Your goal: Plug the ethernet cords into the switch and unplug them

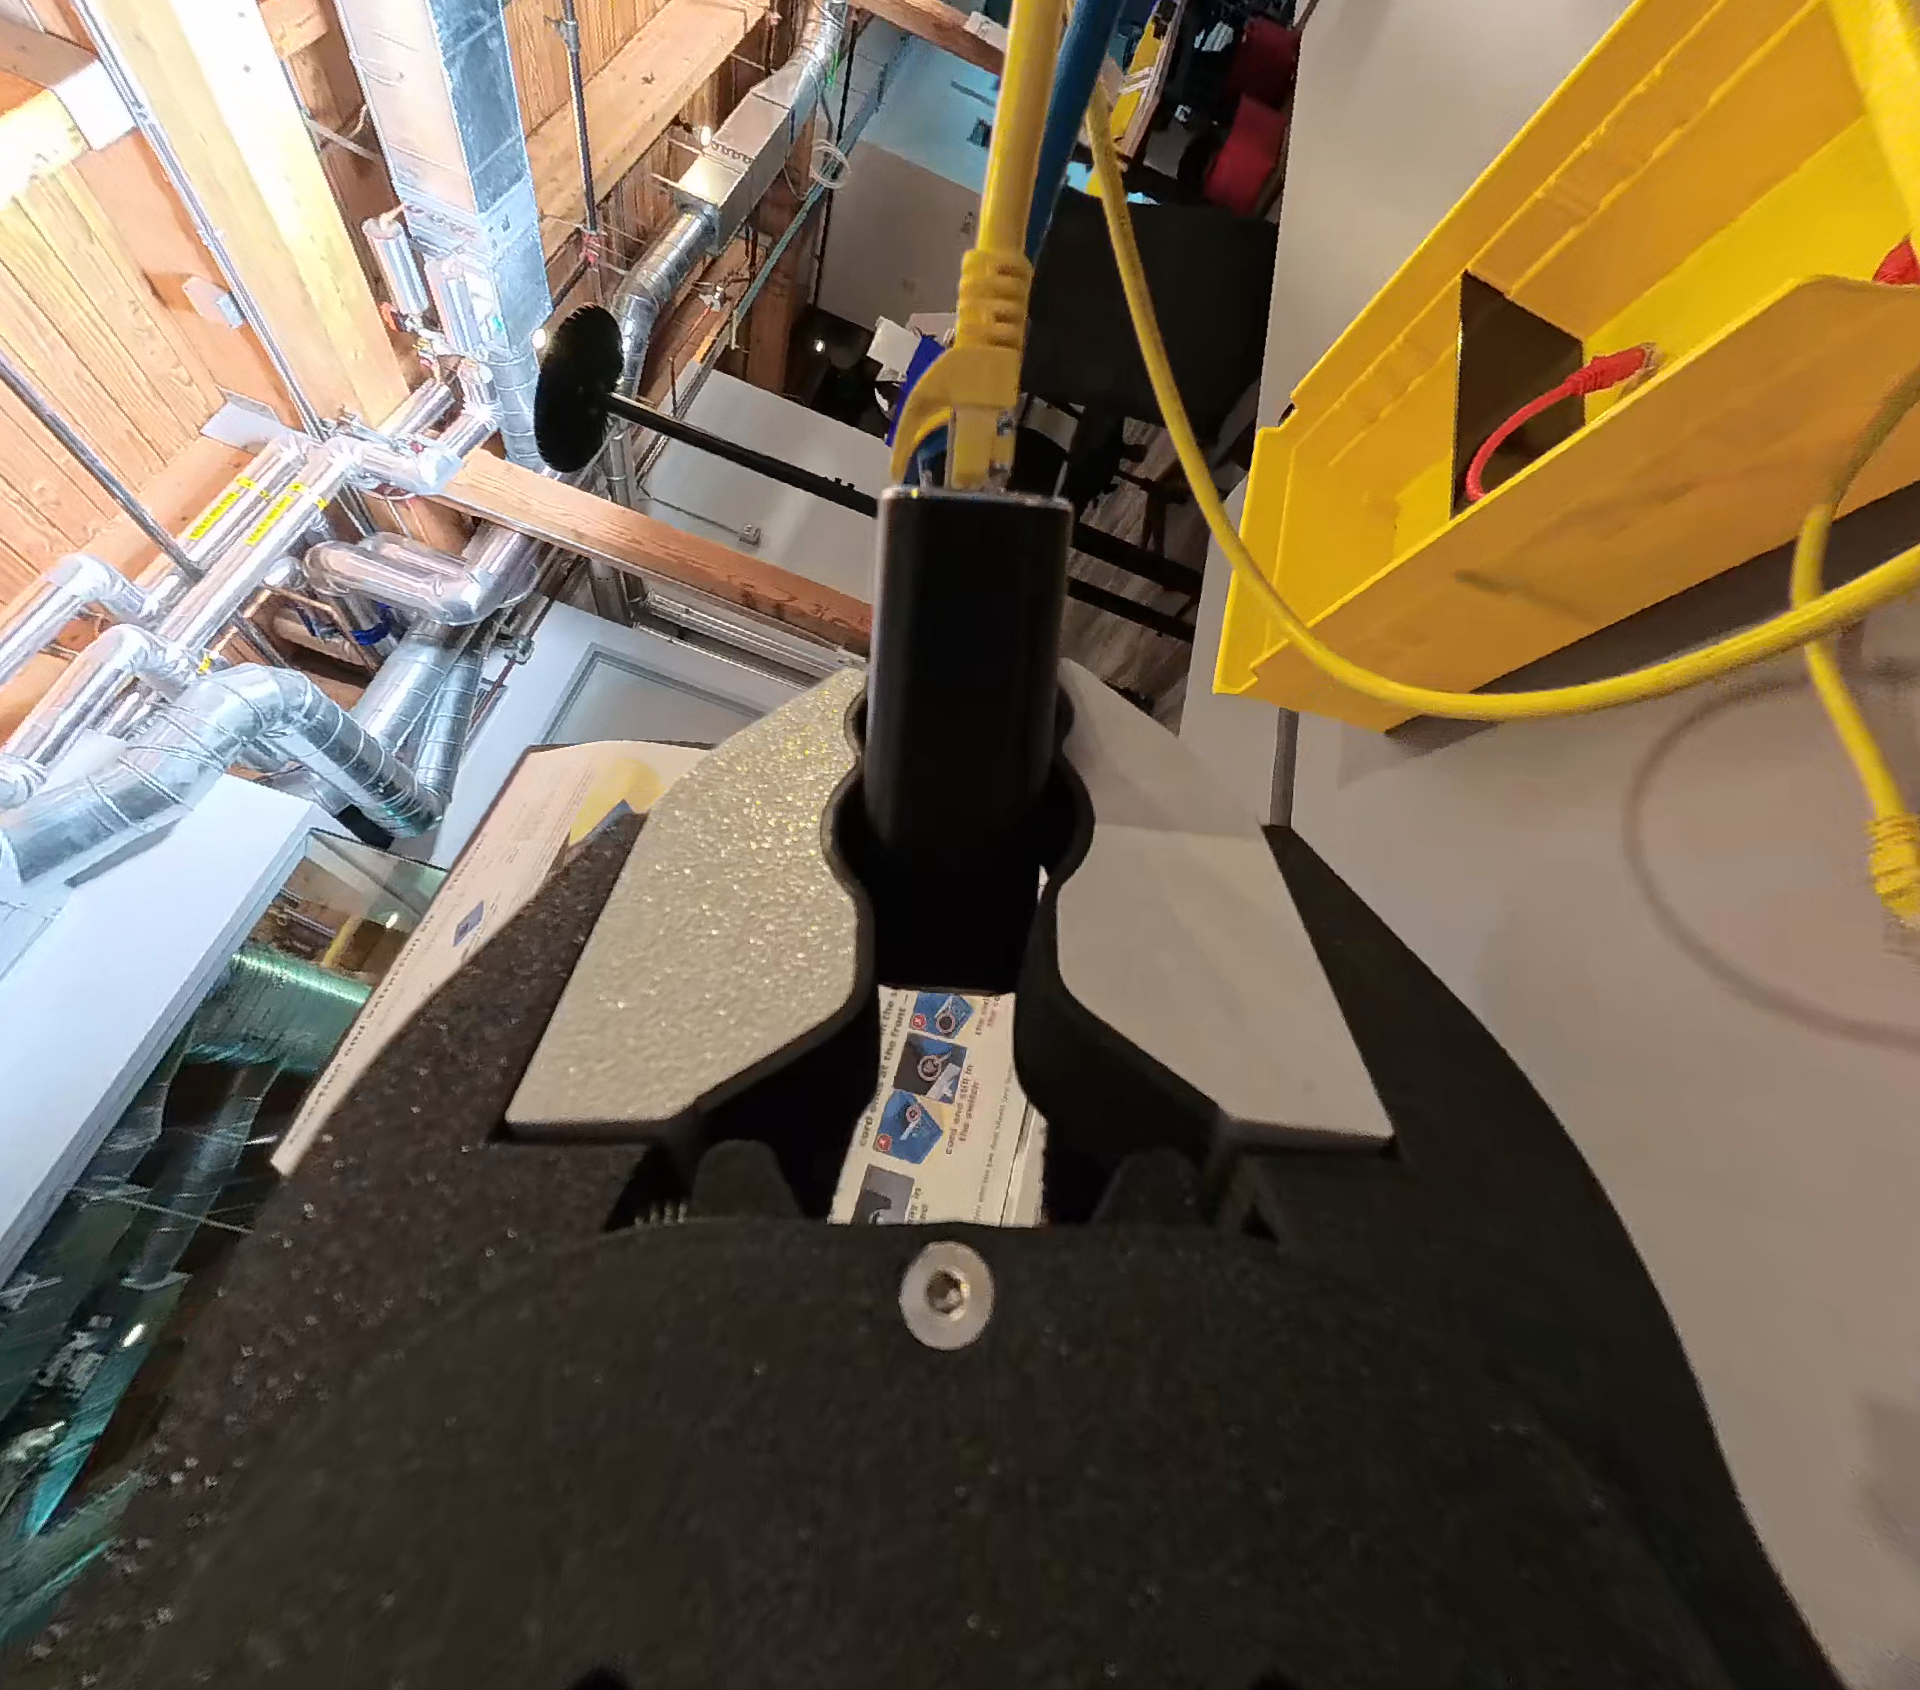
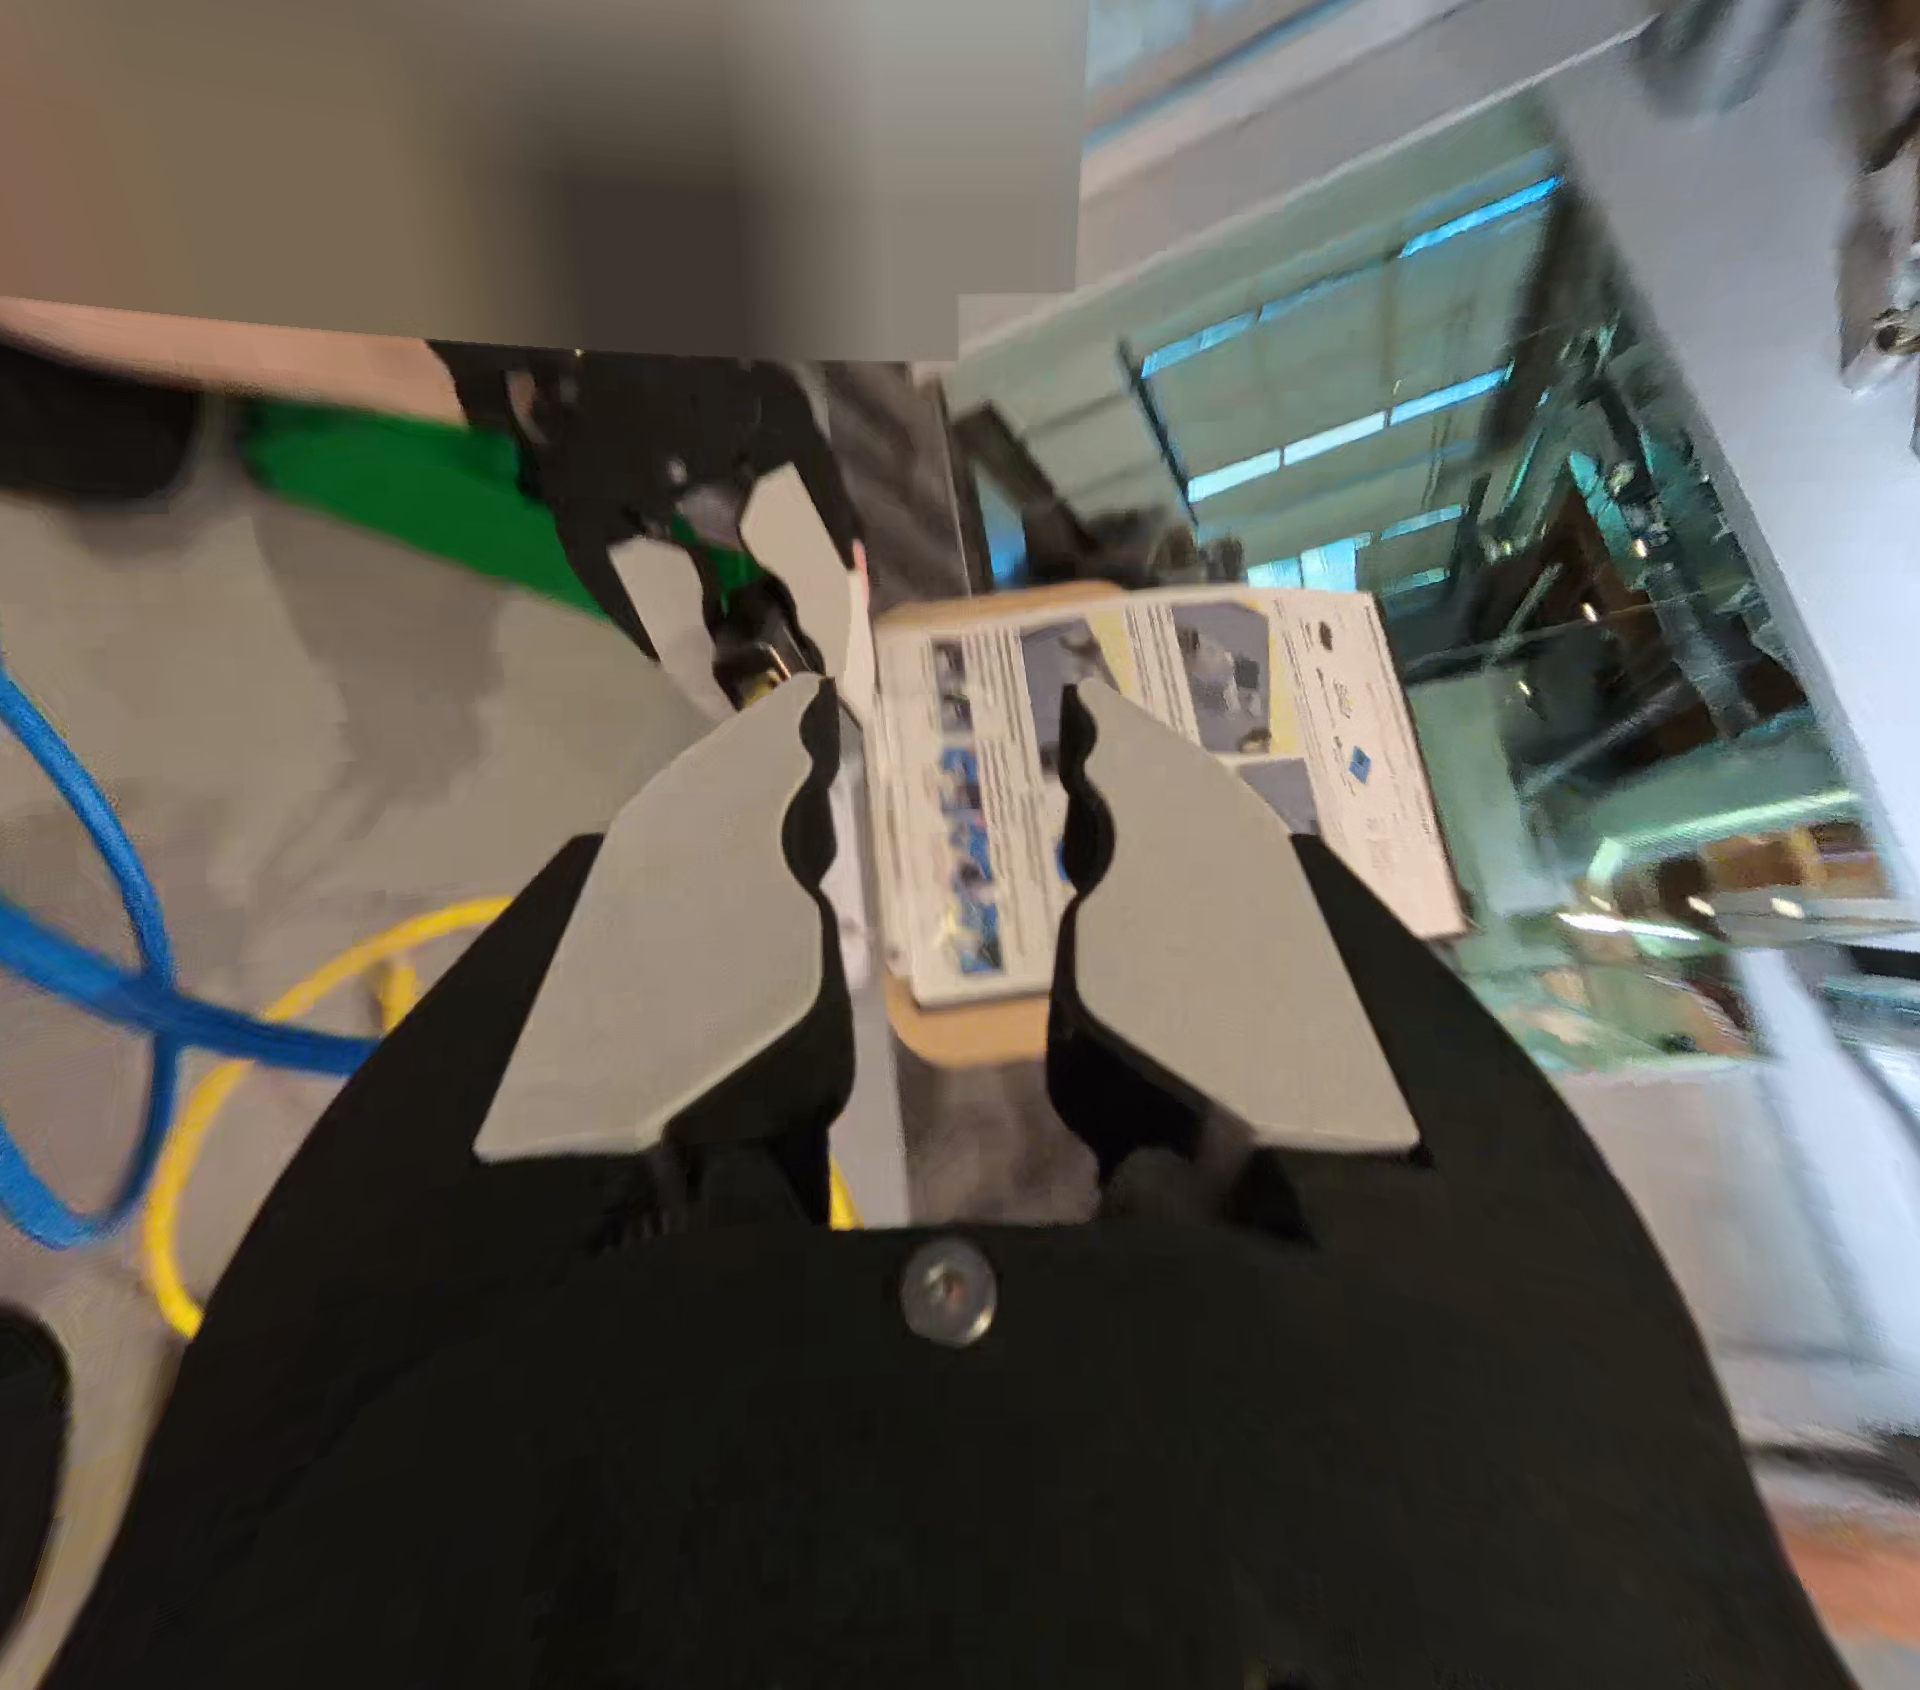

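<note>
Black switch (image 1: 971, 664) clamped in left tool (image 1: 961, 819)

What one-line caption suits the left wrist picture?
Left gripper clamps a black switch with yellow cord and blue cord plugged in, beside a yellow bin.

Small black box-shaped switch (image 1: 966, 705) stands end-on, lifted clear of the table; a yellow ethernet cord (image 1: 987, 352) is plugged into its far end, a blue round cord (image 1: 1101, 30) alongside.
</note>
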